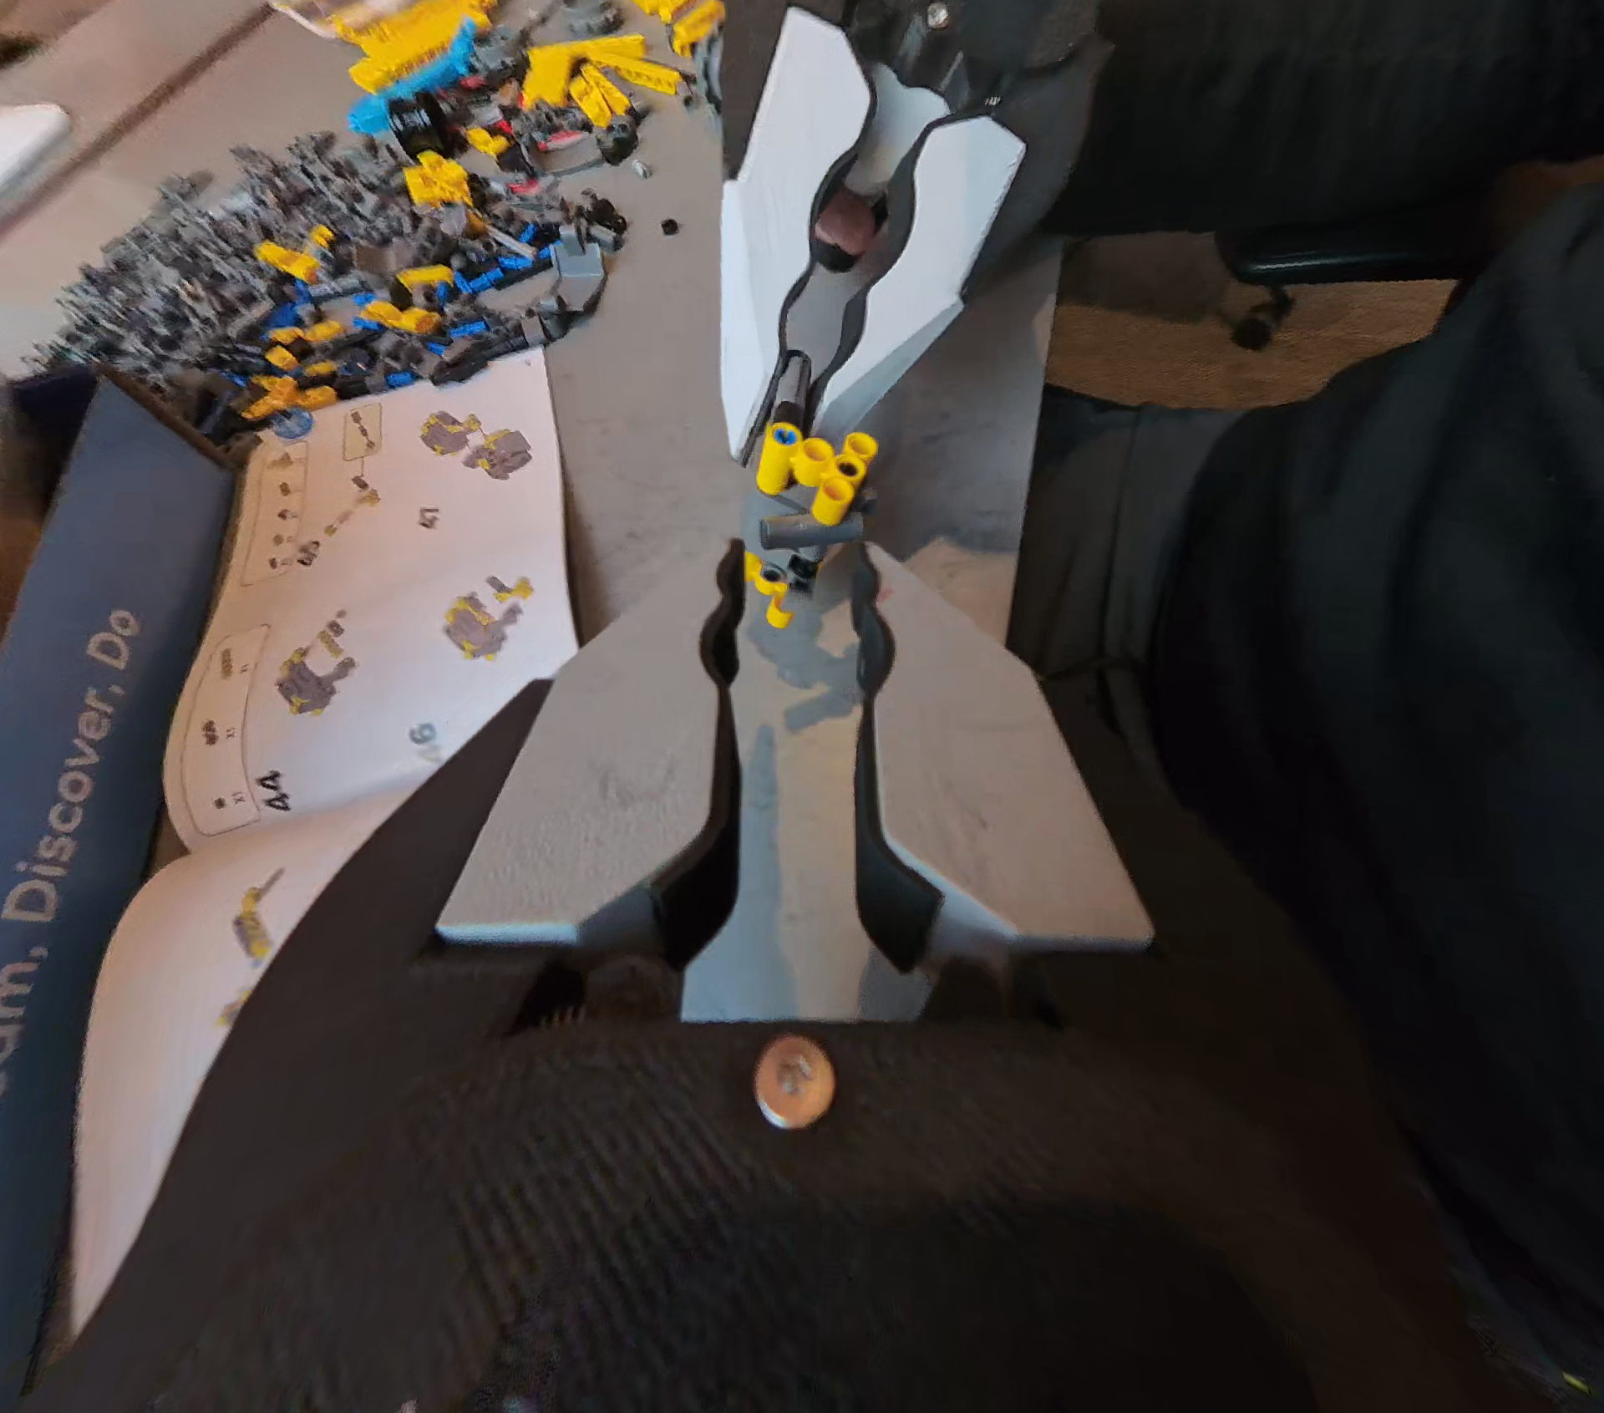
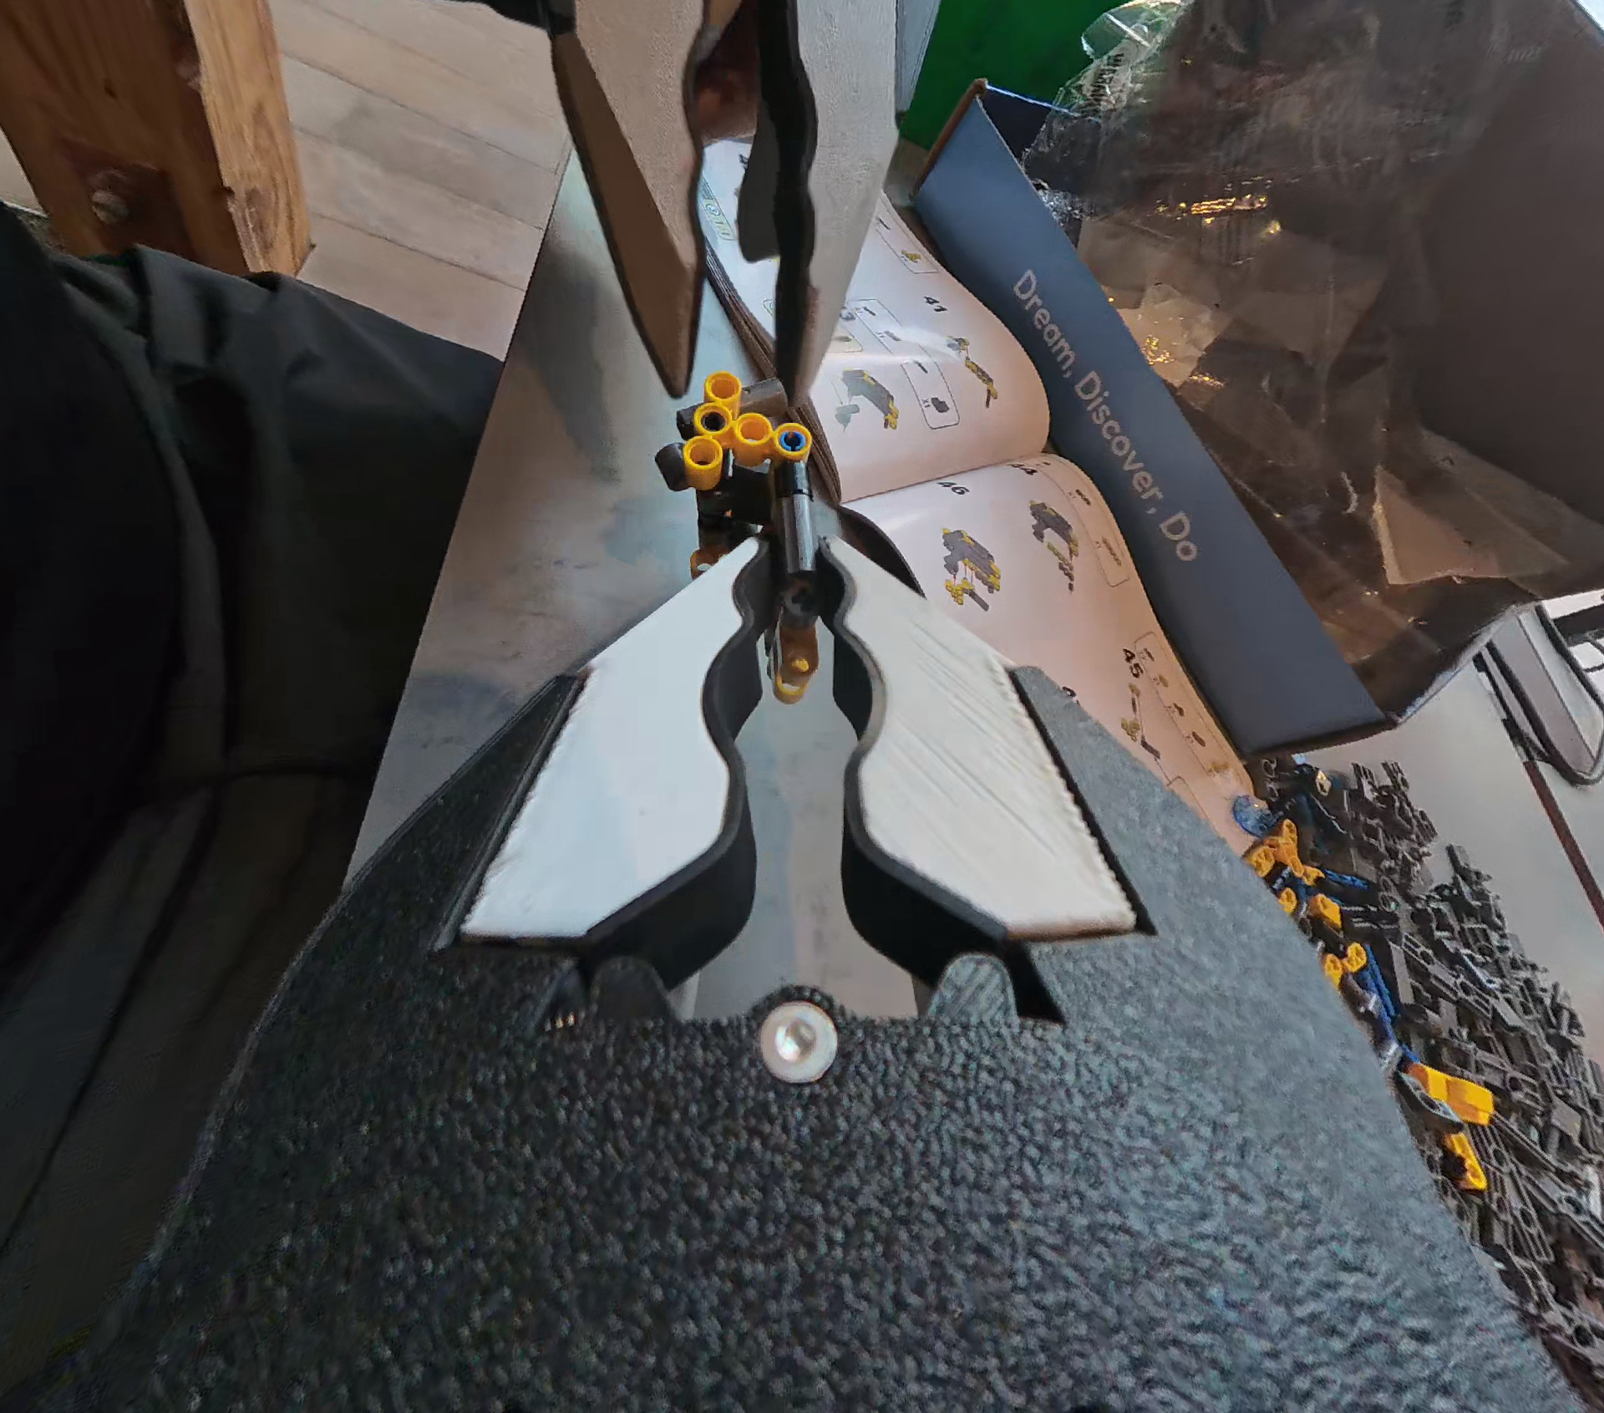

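**Yellow-and-grey brick piece held between two grippers**

Yellow tube ends and dark grey pins made up a small assembly [image 1: 811, 503] that sat just past the left gripper [image 1: 794, 573], above the bare edge of the grey table [image 1: 642, 486]. In the left wrist view, that gripper's fingertips stood either side of the assembly's lower part, apparently closed on it, though contact on the right side was hard to confirm. The right gripper [image 1: 785, 408] came in from above, pinching a thin black pin beside the yellow tubes. An open instruction booklet [image 1: 373, 590] lay to the left, with a heap of loose grey, yellow and blue parts [image 1: 330, 260] beyond it.

In the right wrist view, the right gripper [image 2: 794, 555] was clamped on a black axle [image 2: 797, 520] reaching to the assembly [image 2: 738, 442]. The left gripper [image 2: 738, 364] hung above, tips touching the assembly. Many loose parts [image 2: 1406, 963] remained unused beside the booklet [image 2: 998, 468], so the build looked far from complete.
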`<state>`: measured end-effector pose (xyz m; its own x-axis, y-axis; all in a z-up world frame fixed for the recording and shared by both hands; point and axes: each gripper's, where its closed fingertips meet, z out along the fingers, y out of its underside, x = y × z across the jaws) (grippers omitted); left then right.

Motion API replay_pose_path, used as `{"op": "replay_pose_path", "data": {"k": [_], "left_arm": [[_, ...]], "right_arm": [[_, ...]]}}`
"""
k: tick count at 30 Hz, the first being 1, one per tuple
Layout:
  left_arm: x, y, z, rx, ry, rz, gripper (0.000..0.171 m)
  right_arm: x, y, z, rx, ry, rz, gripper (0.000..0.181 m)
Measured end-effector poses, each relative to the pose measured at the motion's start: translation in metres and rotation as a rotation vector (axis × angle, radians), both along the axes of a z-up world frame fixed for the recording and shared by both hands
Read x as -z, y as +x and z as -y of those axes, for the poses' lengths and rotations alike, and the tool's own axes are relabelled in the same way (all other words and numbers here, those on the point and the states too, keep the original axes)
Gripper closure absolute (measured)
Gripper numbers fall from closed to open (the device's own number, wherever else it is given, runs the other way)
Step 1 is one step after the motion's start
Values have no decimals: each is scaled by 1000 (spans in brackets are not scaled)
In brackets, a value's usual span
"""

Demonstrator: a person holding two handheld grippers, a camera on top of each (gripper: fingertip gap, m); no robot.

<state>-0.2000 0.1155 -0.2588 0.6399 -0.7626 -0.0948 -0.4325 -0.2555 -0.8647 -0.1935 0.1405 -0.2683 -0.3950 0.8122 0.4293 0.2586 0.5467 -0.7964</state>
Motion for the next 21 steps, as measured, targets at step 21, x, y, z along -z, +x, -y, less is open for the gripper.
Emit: {"op": "replay_pose_path", "data": {"k": [21], "left_arm": [[12, 6, 18, 47, -122, 120, 146]], "right_arm": [[13, 1, 4, 25, 306, 31, 174]]}}
